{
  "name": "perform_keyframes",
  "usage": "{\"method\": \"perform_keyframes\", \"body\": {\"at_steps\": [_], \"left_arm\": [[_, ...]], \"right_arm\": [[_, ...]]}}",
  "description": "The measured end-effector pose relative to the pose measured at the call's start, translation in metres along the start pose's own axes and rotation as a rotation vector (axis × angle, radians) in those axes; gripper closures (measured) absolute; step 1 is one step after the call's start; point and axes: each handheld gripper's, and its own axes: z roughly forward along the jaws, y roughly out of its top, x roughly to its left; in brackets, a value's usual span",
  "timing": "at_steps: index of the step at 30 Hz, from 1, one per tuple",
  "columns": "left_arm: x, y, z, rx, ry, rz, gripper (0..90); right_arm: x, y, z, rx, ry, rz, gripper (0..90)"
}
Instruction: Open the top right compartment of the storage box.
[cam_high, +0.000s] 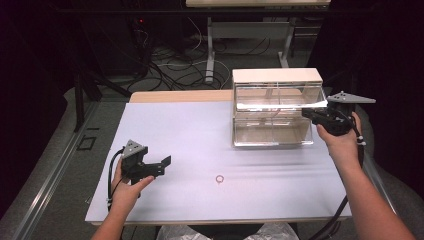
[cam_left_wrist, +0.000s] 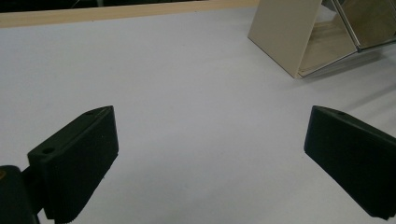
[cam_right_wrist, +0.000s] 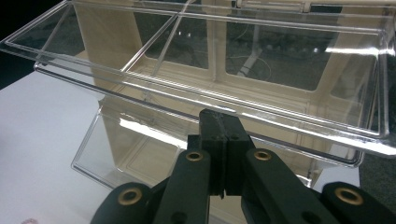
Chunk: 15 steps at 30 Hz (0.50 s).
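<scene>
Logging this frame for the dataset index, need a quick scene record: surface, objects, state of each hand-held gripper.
surface: white table, wooden strip along its far edge
cabinet: clear two-drawer cabinet with beige frame, far right of table; upper drawer tilted open, looks empty
small item: ring lying on the table near the front centre, untouched
left hand-held gripper: jaws wide apart, holding nothing, low over the table at front left
right hand-held gripper: jaws closed together at the front lip of the upper drawer; whether they pinch the lip is unclear
</scene>
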Motion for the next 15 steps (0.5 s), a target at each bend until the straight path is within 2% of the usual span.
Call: {"method": "perform_keyframes", "body": {"at_steps": [9,12,15], "left_arm": [[-0.001,0.000,0.000,0.000,-0.003,-0.005,3.6],[-0.001,0.000,0.000,0.000,-0.004,-0.007,3.6],[-0.001,0.000,0.001,-0.001,-0.005,-0.002,3.8]], "right_arm": [[0.002,0.006,-0.001,-0.007,-0.008,-0.020,90.0],[0.003,0.008,-0.003,0.006,-0.002,-0.020,90.0],[0.004,0.012,-0.003,-0.011,-0.010,-0.022,90.0]]}}
